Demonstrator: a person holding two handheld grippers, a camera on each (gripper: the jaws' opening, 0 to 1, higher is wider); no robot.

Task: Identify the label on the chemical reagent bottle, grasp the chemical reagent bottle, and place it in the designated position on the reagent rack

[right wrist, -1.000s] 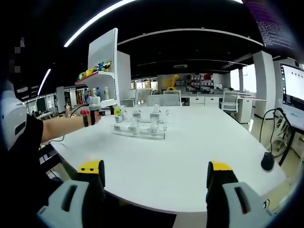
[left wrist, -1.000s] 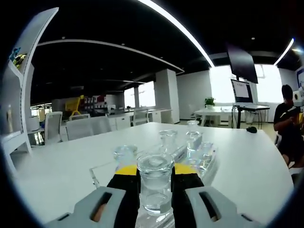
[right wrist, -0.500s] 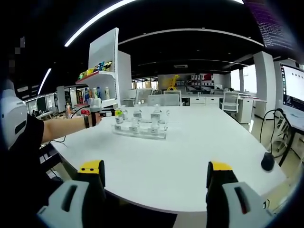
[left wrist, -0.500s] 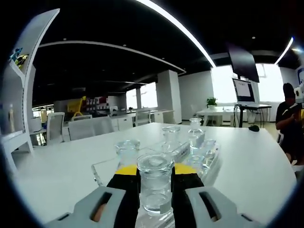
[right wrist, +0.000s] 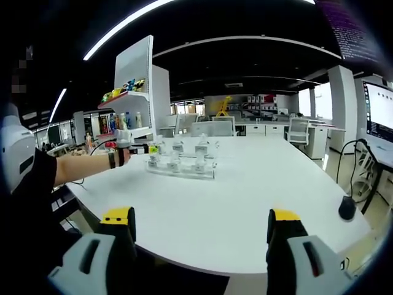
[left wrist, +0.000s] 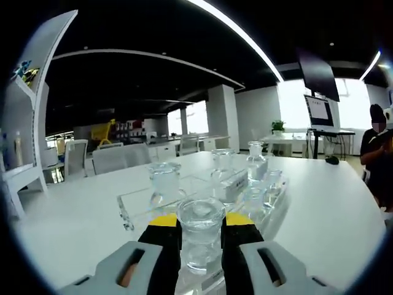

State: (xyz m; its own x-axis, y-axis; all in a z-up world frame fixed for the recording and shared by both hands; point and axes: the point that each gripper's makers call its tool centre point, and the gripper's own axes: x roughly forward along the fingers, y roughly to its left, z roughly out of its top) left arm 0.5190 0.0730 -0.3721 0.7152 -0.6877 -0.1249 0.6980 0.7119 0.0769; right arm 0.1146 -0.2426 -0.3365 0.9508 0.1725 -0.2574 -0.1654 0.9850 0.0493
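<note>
left gripper (left wrist: pixel 201 230): clamped on a clear glass reagent bottle (left wrist: pixel 200 236), lower middle of the left gripper view; the yellow-tipped jaws press both sides of it

held bottle: upright, wide stopper on top, looks like clear liquid inside, can't read any label from here

reagent rack (left wrist: pixel 202 203): clear acrylic thing right behind the held bottle, mid-frame on the white table (left wrist: pixel 67 227), with white label strips on it that are too small to read

other bottles (left wrist: pixel 164 183): several clear ones standing in the rack, one left of centre, a couple more toward the right

right gripper (right wrist: pixel 199 236): jaws spread wide apart at the bottom of the right gripper view, holding nothing, over the near edge of the table

right view, far side: the rack (right wrist: pixel 180 166) sits left of centre with small bottles in it, and the left gripper (right wrist: pixel 126 146) is just beside its left end, on the end of a person's forearm (right wrist: pixel 83 166) coming in from the left

background: white shelf unit (right wrist: pixel 135 92) upper left with colourful items, a black mouse (right wrist: pixel 346 209) at the table's right edge, another person (left wrist: pixel 377 153) at the far right of the left view
</note>
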